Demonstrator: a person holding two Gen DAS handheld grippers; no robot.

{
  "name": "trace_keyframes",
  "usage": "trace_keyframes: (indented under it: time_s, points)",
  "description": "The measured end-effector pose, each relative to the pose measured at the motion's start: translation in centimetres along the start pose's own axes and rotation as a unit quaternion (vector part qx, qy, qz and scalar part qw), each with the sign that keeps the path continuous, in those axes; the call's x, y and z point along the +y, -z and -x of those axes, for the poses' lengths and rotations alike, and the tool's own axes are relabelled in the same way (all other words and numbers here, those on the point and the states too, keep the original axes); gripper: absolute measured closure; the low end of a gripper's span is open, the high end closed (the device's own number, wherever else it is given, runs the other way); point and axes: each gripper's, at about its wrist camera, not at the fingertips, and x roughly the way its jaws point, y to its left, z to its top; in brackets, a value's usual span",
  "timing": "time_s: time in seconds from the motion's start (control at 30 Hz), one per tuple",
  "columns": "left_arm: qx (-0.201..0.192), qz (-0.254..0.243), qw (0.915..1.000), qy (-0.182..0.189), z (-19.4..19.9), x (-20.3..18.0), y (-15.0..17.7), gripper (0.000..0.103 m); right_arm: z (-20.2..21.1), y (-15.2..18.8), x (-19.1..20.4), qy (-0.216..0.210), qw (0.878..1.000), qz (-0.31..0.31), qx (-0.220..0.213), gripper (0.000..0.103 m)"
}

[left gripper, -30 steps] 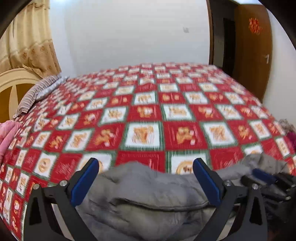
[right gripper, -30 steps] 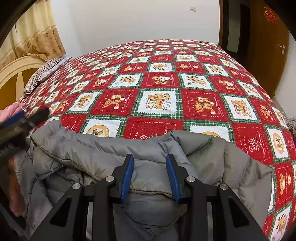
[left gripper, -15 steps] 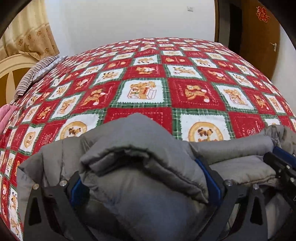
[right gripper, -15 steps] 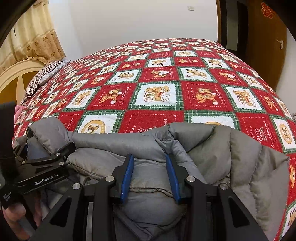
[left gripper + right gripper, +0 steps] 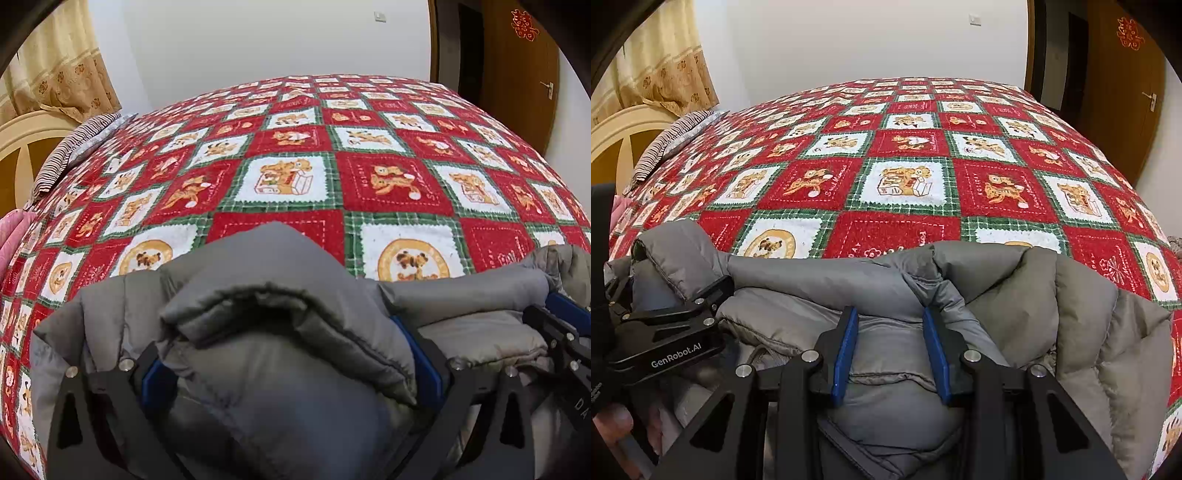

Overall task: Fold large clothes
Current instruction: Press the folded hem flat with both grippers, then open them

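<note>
A grey puffer jacket (image 5: 280, 302) lies bunched at the near edge of a bed; it also shows in the right wrist view (image 5: 1015, 288). My left gripper (image 5: 291, 369) has its jaws wide apart with a thick fold of the jacket filling the gap between them. My right gripper (image 5: 890, 350) is shut on a fold of the jacket. The left gripper (image 5: 668, 332) shows at the left of the right wrist view, and the right gripper (image 5: 565, 328) at the right edge of the left wrist view.
The bed carries a red, white and green checked blanket (image 5: 332, 177) with bear pictures. A striped pillow (image 5: 70, 151) and cream headboard (image 5: 22, 133) are at the left. A brown door (image 5: 517, 74) stands at the back right. Pink cloth (image 5: 11, 236) lies at the left edge.
My left gripper has come down over the jacket, and a thick fold now fills its jaws. The jacket has shifted forward on the bed. My right gripper has kept its hold.
</note>
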Motion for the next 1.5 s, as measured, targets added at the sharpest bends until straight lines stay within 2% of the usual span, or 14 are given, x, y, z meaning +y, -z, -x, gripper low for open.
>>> trace_keyframes:
  time_s: [1.03,1.5]
  points:
    - [0.000,-0.007,0.9999,-0.008,-0.2,-0.3,0.1,0.000,-0.4,0.1,1.1,0.033,0.999,0.027,0.004,0.064]
    - [0.003,-0.025,0.9992,-0.032,0.0,-0.8,-0.2,0.000,-0.5,-0.1,1.5,0.047,0.998,0.041,0.006,0.065]
